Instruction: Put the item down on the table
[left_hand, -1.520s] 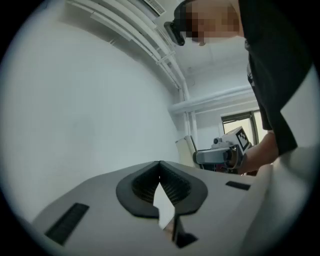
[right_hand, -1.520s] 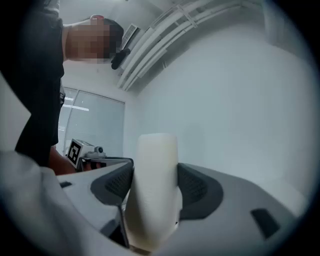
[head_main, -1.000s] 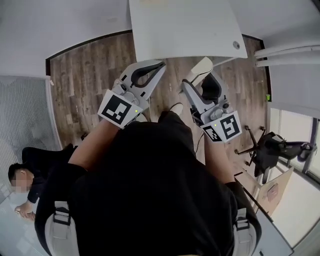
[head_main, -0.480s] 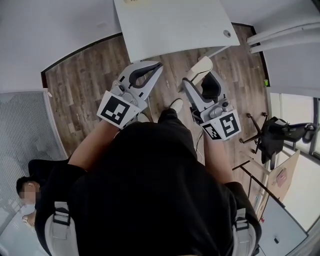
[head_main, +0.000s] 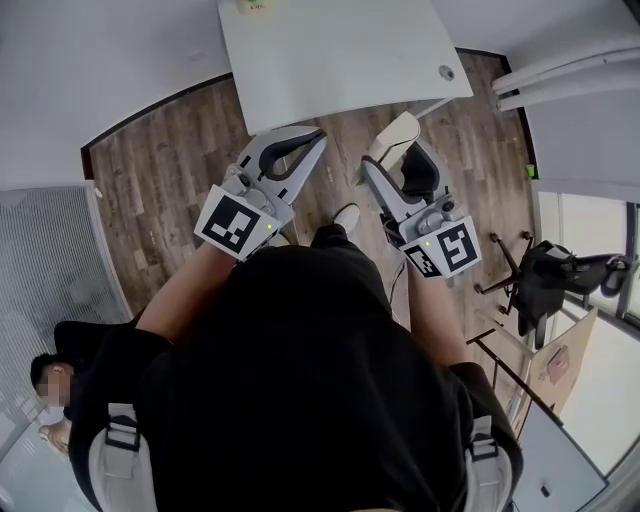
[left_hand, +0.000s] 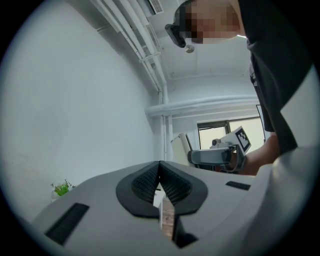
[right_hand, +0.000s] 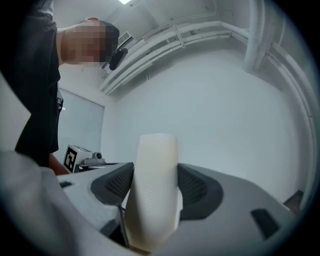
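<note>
A cream-white oblong item (right_hand: 151, 190) stands upright between the jaws of my right gripper (right_hand: 152, 187), which is shut on it. In the head view the same item (head_main: 392, 137) sticks out past the right gripper (head_main: 400, 165), held over the wood floor just short of the white table (head_main: 330, 50). My left gripper (head_main: 310, 140) is beside it, jaws closed with nothing between them. In the left gripper view the left gripper (left_hand: 160, 186) shows its black pads (left_hand: 175, 184) meeting at the tips.
A small green-and-yellow object (head_main: 252, 6) sits at the table's far edge, and a round grommet (head_main: 445, 72) marks its right corner. A person (head_main: 55, 385) sits on the floor at the left. A black office chair (head_main: 545, 280) stands at the right.
The table has slid a little down and left in the head view, so both grippers are slightly closer to its edge. The right gripper still holds the item.
</note>
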